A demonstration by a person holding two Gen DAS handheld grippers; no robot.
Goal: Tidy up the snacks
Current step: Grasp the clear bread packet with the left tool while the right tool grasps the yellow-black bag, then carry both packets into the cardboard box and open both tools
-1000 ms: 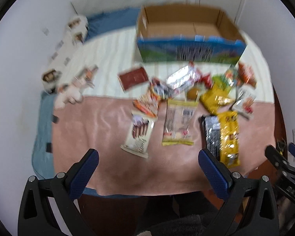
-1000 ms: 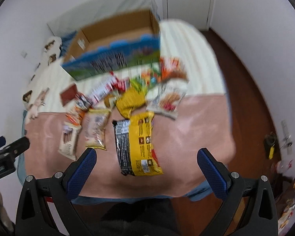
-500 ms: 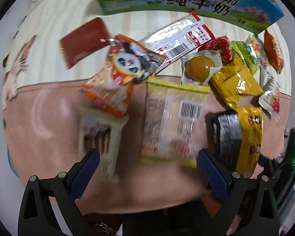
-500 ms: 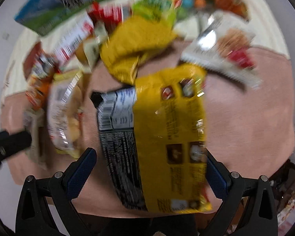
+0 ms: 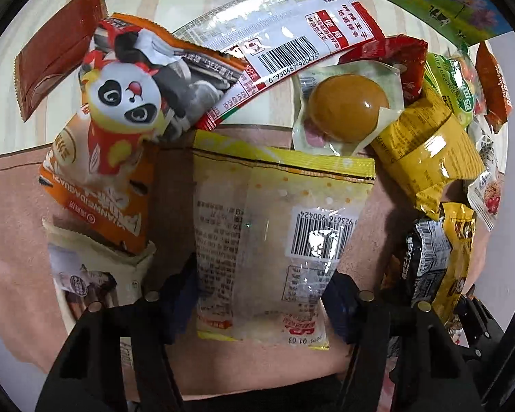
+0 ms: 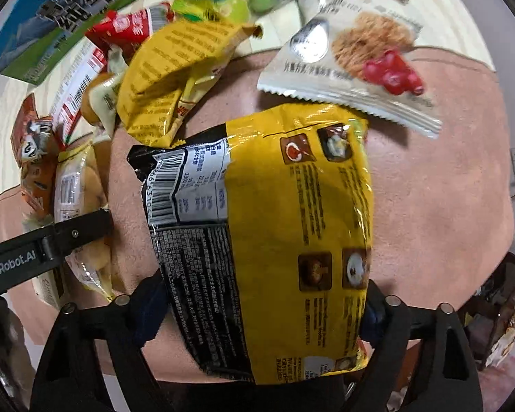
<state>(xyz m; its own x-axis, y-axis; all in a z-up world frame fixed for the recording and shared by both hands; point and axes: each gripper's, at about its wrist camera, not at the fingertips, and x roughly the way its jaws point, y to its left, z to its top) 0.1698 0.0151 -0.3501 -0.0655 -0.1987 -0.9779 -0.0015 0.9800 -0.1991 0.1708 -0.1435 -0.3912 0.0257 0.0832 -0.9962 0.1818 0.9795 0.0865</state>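
Observation:
In the left wrist view my left gripper (image 5: 261, 295) has its fingers on both sides of a pale yellow clear snack packet (image 5: 271, 237) with a barcode; the jaws touch its edges. In the right wrist view my right gripper (image 6: 264, 305) has its fingers against both sides of a big yellow and black noodle pack (image 6: 274, 233). Both packs lie on the pink cloth (image 6: 446, 189). The left gripper's arm (image 6: 34, 250) shows at the left of the right wrist view.
Several snacks lie around: a panda packet (image 5: 127, 103), a brown packet (image 5: 58, 51), a red-white strip pack (image 5: 285, 37), a sealed egg (image 5: 346, 110), a crumpled yellow bag (image 6: 175, 72), an oat-berry pack (image 6: 353, 58). A blue-green cardboard box (image 6: 51, 17) stands behind.
Both grippers have dropped close to the cloth. The jaws have narrowed from wide open to the edges of the pale yellow packet and the noodle pack.

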